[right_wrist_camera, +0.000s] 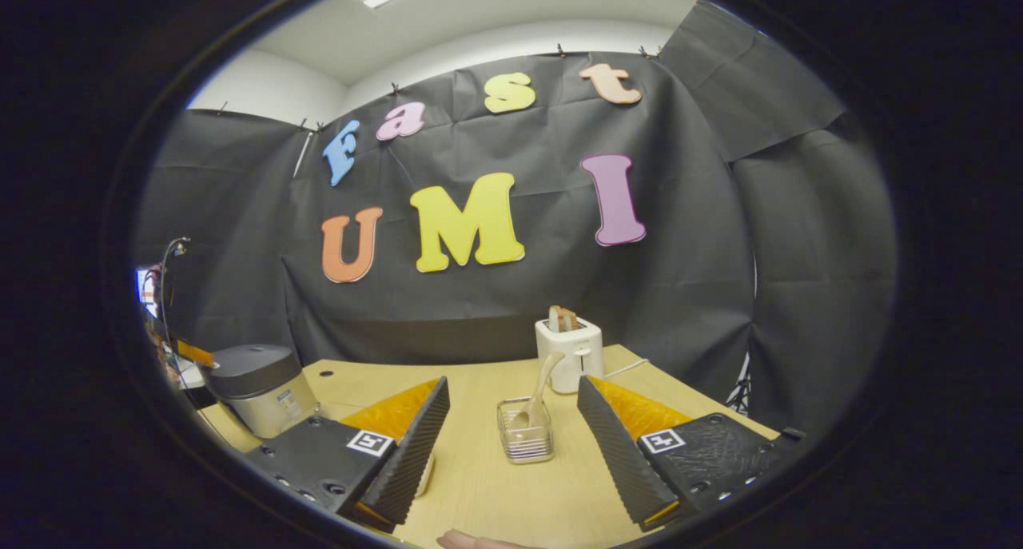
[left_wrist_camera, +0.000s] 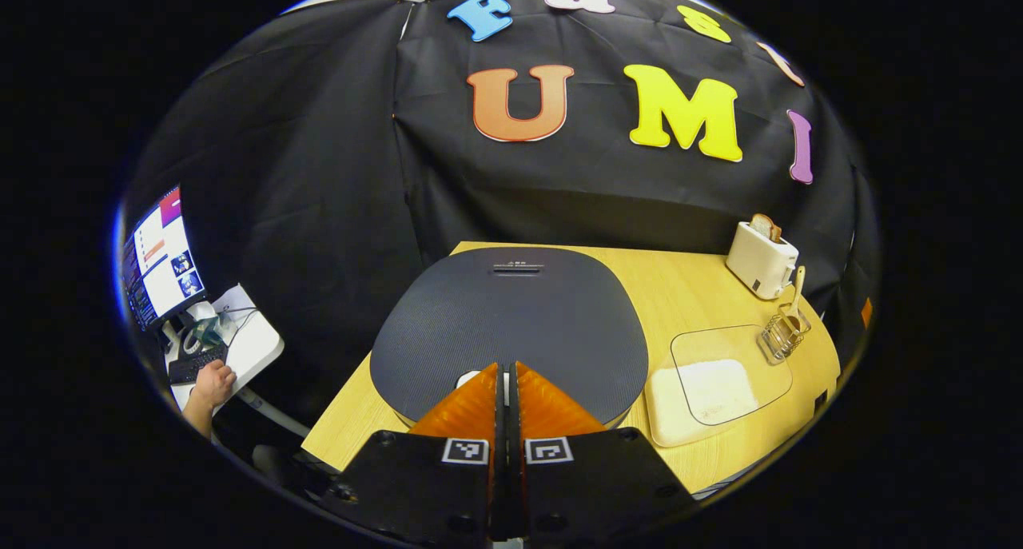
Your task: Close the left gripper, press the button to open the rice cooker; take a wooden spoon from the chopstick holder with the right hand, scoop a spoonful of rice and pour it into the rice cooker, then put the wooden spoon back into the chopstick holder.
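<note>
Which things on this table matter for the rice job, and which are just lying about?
Job: rice cooker, its button, wooden spoon, chopstick holder, rice container, left gripper, right gripper.
Lying about: toaster, monitor.

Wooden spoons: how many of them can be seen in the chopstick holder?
1. The wooden spoon stands tilted in the clear chopstick holder, in front of the toaster. In the left gripper view it is at the table's far right. No other spoon shows.
</note>
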Demonstrator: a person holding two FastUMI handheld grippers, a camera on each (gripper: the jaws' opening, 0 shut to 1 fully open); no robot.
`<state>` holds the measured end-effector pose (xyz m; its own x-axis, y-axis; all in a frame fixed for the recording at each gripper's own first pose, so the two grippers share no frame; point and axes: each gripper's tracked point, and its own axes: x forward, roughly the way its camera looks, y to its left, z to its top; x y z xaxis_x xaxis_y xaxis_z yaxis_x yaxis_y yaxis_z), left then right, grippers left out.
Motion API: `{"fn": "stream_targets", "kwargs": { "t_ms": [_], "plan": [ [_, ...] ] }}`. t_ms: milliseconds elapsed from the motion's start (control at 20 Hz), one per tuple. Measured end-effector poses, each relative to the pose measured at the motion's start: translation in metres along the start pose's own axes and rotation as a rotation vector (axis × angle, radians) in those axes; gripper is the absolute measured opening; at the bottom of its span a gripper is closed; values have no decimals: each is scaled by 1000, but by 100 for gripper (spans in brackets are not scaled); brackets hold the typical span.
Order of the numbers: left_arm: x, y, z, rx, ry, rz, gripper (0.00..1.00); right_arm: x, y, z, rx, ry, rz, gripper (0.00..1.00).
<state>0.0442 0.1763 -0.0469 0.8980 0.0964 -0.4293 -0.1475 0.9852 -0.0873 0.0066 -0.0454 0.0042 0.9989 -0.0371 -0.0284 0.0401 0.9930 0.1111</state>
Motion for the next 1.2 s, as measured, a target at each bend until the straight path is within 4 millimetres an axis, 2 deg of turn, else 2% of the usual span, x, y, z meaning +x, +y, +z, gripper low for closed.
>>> {"fn": "stream_targets", "kwargs": {
  "t_ms": [50,150,200,350,450,500,600,700,750,850,1150,1200],
  "plan": [
    [1,-1,0,-6,5,-6,3,0,2,-2,3,3,7,96],
    [3,0,1,-13,-18,-11,3,1,5,-4,0,12,16,96],
    [1,0,3,-23,-27,-7,3,2,4,-4,-4,15,17,92],
    [-6,1,8,-48,-71,33,3,4,-2,-5,-4,18,0,96],
    [-14,-5,28,-30,-163,44,3,7,-5,-8,0,30,-9,96],
    [-17,-14,42,-10,-211,27,13,8,-6,-9,5,37,-12,96],
    [-32,-22,56,40,-266,39,59,10,-7,-12,13,48,-12,96],
    [-53,-17,72,73,-338,112,91,11,-7,-13,17,55,-9,96],
    [-58,-24,73,80,-340,102,100,12,-7,-15,17,58,-8,96],
    [-67,-49,69,79,-342,67,100,14,-8,-16,18,64,-9,96],
    [-79,-65,53,140,-372,86,100,22,-17,-22,20,83,-33,96],
    [-79,-71,48,135,-374,76,100,24,-17,-24,22,87,-34,100]
  ]
}}
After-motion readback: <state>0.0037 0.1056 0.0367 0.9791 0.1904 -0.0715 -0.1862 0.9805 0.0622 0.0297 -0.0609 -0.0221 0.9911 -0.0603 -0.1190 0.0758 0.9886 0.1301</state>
